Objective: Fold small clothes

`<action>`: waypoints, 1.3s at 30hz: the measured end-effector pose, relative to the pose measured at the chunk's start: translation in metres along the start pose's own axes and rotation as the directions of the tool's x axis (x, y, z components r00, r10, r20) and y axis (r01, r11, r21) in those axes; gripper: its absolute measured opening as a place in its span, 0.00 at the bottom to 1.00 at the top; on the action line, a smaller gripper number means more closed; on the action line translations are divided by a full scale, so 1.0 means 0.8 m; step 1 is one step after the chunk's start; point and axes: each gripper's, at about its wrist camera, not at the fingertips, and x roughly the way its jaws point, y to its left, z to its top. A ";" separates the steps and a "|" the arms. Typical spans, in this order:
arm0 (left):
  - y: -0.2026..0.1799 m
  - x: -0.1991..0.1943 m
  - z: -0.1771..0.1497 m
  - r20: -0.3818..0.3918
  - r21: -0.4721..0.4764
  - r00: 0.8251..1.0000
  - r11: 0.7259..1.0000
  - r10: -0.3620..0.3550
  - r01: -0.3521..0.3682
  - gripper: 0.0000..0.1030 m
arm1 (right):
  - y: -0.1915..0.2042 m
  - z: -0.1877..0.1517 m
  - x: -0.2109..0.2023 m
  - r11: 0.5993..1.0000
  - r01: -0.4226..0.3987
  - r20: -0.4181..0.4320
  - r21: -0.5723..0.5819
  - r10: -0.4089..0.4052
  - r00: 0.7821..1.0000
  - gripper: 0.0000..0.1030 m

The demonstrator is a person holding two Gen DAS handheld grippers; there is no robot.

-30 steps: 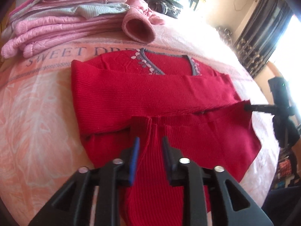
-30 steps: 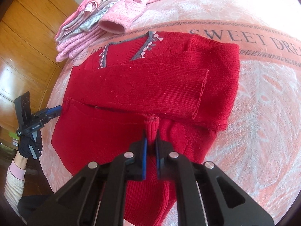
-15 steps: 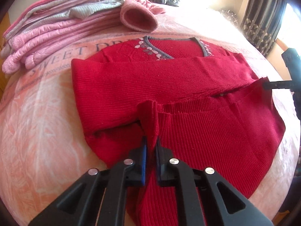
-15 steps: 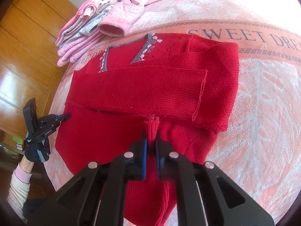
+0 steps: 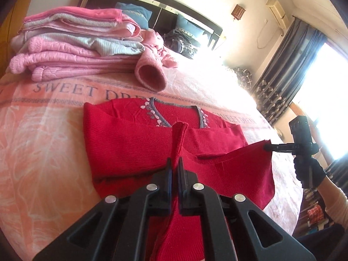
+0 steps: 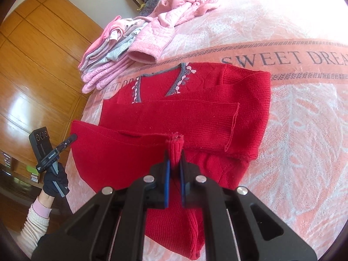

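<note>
1. Since a second ago, when the left gripper (image 5: 173, 169) stood open over the hem, it has clamped onto the red sweater (image 5: 134, 143) and lifted: the left wrist view has tipped up from looking down on the bed to showing the headboard (image 5: 152, 2) and curtains (image 5: 289, 69).

2. Left wrist view: the left gripper is clenched on a pinch of the sweater's bottom edge, which rises in a peak between the blue pads. The sweater lies on the pink blanket (image 5: 43, 134) printed "SWEET DREAM", neckline away from the camera, both sleeves already folded across the chest. At right, the right gripper (image 5: 266, 147) holds the other end of the hem, raised off the bed, with a dark-gloved hand (image 5: 308, 171) on its handle. A stack of folded pink clothes (image 5: 71, 45) sits beyond, well apart from the sweater.

3. Right wrist view: the right gripper (image 6: 174, 171) is closed on a bunched fold of the hem. The left gripper (image 6: 72, 136) shows at the far left, gripping the opposite end, a gloved hand (image 6: 54, 178) and pale sleeve (image 6: 37, 221) below it.

4. Progress, as I judge it: sleeves are in; the bottom-to-neckline fold is under way, hem lifted but not yet carried over. Laying it flat and adding it to the stack remain.

5. Both grippers point forward and slightly down, level with each other.
</note>
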 end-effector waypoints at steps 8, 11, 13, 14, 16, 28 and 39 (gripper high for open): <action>0.007 0.000 0.060 0.128 -0.049 0.991 0.998 0.048 -0.042 0.03 | 0.007 0.057 -0.049 1.000 0.004 0.151 0.025 -0.007 0.989 0.06; 0.017 0.025 0.094 0.147 -0.059 0.985 0.995 0.094 -0.086 0.03 | 0.003 0.097 -0.040 0.998 0.030 0.180 0.051 -0.039 0.983 0.06; 0.027 0.052 0.115 0.136 -0.068 0.983 0.991 0.120 -0.112 0.03 | -0.001 0.124 -0.026 0.996 0.057 0.189 0.062 -0.068 0.980 0.06; 0.032 0.067 0.123 0.126 -0.066 0.983 0.989 0.137 -0.129 0.03 | -0.005 0.137 -0.016 0.995 0.073 0.192 0.066 -0.084 0.978 0.06; 0.046 0.102 0.134 0.096 -0.071 0.980 0.983 0.174 -0.167 0.03 | -0.015 0.161 0.009 0.991 0.102 0.183 0.085 -0.116 0.976 0.06; 0.122 0.224 0.100 -0.091 -0.129 0.954 0.946 0.287 -0.297 0.06 | -0.101 0.167 0.168 0.942 0.294 0.028 0.164 -0.302 0.953 0.08; 0.078 0.106 0.096 -0.040 -0.143 0.958 0.948 0.282 -0.285 0.09 | -0.043 0.121 0.078 0.966 0.253 -0.008 0.057 -0.253 0.967 0.35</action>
